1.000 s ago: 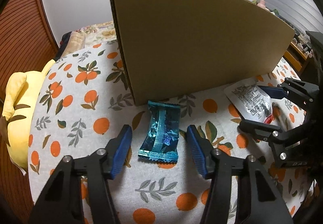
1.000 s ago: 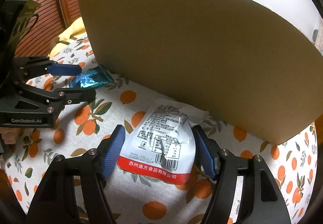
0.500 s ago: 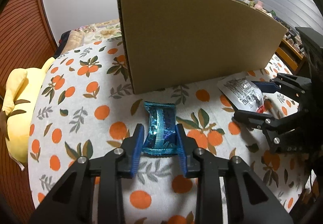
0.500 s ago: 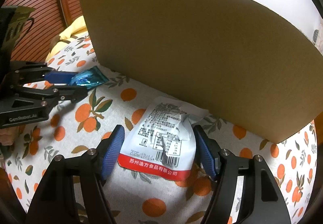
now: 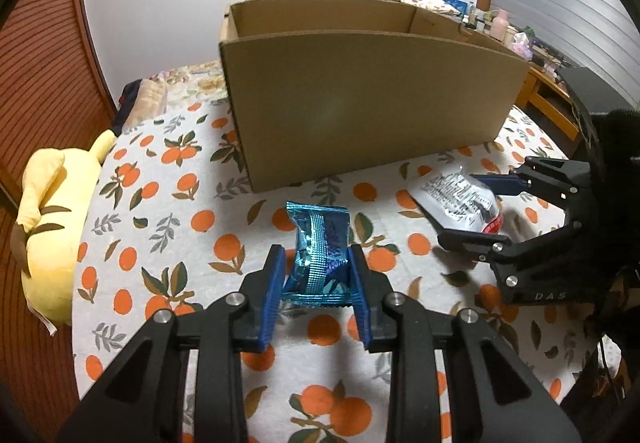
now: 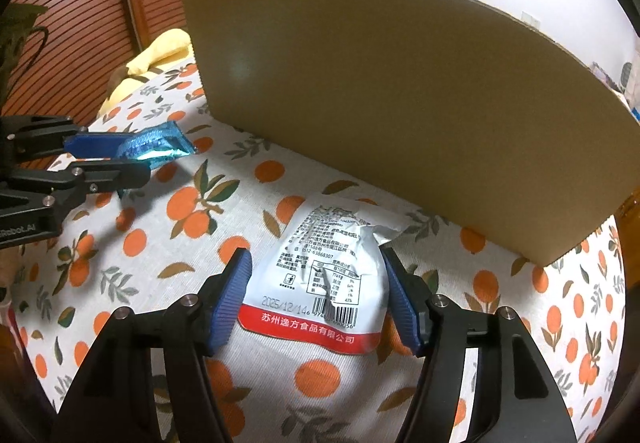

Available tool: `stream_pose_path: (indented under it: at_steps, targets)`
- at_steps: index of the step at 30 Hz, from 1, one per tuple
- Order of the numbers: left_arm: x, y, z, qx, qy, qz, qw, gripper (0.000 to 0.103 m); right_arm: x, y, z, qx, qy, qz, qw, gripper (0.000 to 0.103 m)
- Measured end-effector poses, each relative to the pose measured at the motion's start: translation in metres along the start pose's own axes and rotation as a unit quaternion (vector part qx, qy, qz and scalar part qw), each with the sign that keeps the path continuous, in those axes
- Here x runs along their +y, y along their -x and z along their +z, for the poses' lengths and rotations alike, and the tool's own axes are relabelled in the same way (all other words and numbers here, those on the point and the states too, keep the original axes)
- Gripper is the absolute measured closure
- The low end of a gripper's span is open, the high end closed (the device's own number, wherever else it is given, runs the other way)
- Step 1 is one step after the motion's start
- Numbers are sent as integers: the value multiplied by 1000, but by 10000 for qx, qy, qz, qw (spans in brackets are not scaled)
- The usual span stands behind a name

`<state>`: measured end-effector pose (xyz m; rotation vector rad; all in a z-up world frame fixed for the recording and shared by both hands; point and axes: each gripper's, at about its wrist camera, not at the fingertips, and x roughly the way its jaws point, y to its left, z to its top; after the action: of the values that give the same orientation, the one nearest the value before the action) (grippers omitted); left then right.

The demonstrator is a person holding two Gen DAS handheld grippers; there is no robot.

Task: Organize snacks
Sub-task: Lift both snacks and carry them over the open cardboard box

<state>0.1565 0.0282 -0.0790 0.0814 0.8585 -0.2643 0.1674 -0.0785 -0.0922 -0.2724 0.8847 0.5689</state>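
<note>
Now left tongs [image 5: 318, 283] clenched on blue packet [image 5: 320, 251], lengthwise toward box [image 5: 372, 115]; right tongs [image 6: 316, 299] released.

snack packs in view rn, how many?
2. Blue pack is pinched in the left gripper, lifted off the cloth. White pouch lies on the cloth between the open right gripper fingers. The box floor is hidden; more may lie inside.

Cardboard wall ahead, open cloth between your 2 grippers

The cardboard box [image 5: 372, 103] stands directly ahead of you, its near wall blocking any level path forward; its top is open. Bare orange-print tablecloth [image 5: 224, 227] lies between the left gripper [image 5: 318, 291] and the right gripper [image 6: 316, 299]. The yellow plush toy [image 5: 48, 227] crowds your left edge.
</note>
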Motion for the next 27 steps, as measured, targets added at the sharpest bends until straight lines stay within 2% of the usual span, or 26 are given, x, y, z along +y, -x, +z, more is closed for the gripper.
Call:
stream_pose_path:
  at_steps: [27]
  targets:
    - [-49, 63, 43, -843, -347, -85, 9958, 74, -22, 91, -7, -957, -261, -120, 9950, 37]
